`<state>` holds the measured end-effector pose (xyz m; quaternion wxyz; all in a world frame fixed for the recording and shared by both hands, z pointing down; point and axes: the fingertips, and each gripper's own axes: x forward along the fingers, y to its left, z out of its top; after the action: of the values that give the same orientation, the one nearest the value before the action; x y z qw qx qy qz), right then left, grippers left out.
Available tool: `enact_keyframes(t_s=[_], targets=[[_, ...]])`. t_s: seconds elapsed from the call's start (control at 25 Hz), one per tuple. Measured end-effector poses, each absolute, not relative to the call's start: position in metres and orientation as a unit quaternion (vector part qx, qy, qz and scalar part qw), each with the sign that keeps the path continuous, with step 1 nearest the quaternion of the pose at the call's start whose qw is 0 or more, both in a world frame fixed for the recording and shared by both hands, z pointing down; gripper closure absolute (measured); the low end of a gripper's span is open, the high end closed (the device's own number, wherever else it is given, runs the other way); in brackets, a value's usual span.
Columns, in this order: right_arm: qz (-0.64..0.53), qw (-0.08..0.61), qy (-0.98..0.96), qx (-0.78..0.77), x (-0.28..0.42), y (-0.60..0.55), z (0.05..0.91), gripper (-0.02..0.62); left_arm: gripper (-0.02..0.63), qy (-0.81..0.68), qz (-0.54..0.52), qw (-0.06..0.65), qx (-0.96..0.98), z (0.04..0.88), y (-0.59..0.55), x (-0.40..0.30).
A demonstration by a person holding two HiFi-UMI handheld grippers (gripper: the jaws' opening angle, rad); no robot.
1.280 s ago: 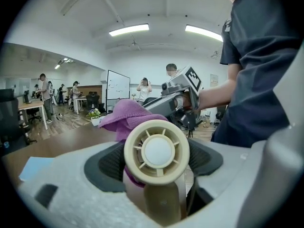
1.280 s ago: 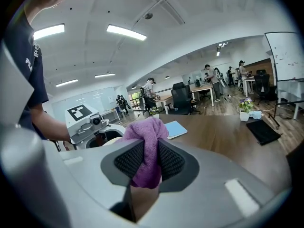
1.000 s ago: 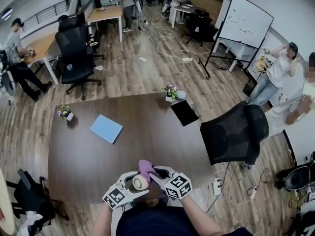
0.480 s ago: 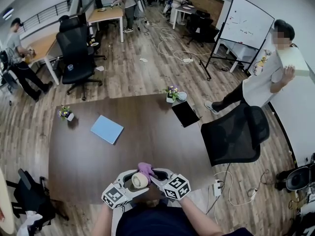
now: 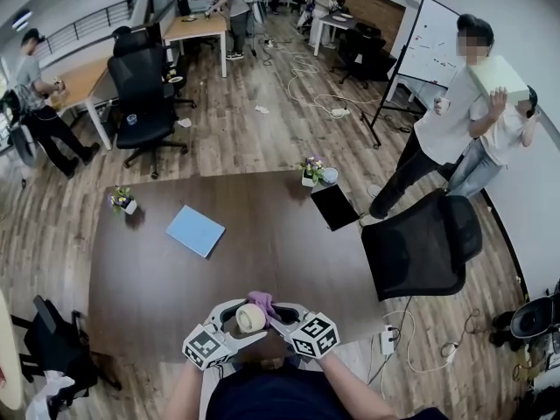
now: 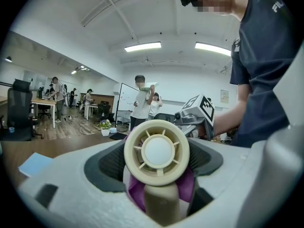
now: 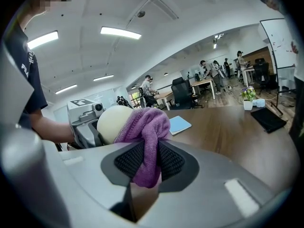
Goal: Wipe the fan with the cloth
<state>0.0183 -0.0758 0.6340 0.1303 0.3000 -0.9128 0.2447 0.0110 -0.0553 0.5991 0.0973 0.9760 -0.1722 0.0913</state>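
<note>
1. Left gripper (image 5: 234,329), at the 6 o'clock edge of the table (image 5: 157,278): jaws narrow, clamped on the stem of the fan (image 5: 249,319).
2. Fan: small, cream, held between the two grippers; its round grille faces the left gripper's camera.
3. Cloth (image 5: 261,301): purple, bunched, pressed against the back of the fan head, at 1 o'clock of it in the head view.
4. Right gripper (image 5: 278,313): jaws narrow, pinching the cloth; one fold hangs down between the pads.
5. Blue pad (image 5: 193,230): flat on the table, at 11 o'clock from the fan, well apart.
</note>
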Motion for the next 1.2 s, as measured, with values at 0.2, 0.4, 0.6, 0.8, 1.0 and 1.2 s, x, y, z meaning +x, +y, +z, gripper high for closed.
enact_keyframes(t_s=[0.2, 0.4, 0.6, 0.8, 1.0, 1.2], targets=[[0.250, 0.132, -0.912, 0.297, 0.014, -0.072, 0.637, 0.502, 0.227, -0.179, 0.086, 0.097, 0.975, 0.595, -0.058, 0.009], [0.256, 0.137, -0.912, 0.291, 0.010, -0.067, 0.641, 0.502, 0.227, -0.185, 0.079, 0.106, 0.974, 0.596, -0.058, 0.005], [0.257, 0.142, -0.912, 0.285, 0.007, -0.062, 0.641, 0.502, 0.227, -0.194, 0.057, 0.120, 0.972, 0.592, -0.057, 0.000], [0.257, 0.145, -0.916, 0.271, -0.003, -0.053, 0.643, 0.502, 0.227, -0.206, 0.033, 0.134, 0.969, 0.588, -0.061, -0.009], [0.261, 0.150, -0.917, 0.261, -0.009, -0.047, 0.649, 0.502, 0.227, -0.218, 0.014, 0.147, 0.965, 0.588, -0.065, -0.014], [0.260, 0.155, -0.919, 0.251, -0.016, -0.043, 0.652, 0.502, 0.227, -0.221, -0.024, 0.174, 0.959, 0.579, -0.070, -0.019]])
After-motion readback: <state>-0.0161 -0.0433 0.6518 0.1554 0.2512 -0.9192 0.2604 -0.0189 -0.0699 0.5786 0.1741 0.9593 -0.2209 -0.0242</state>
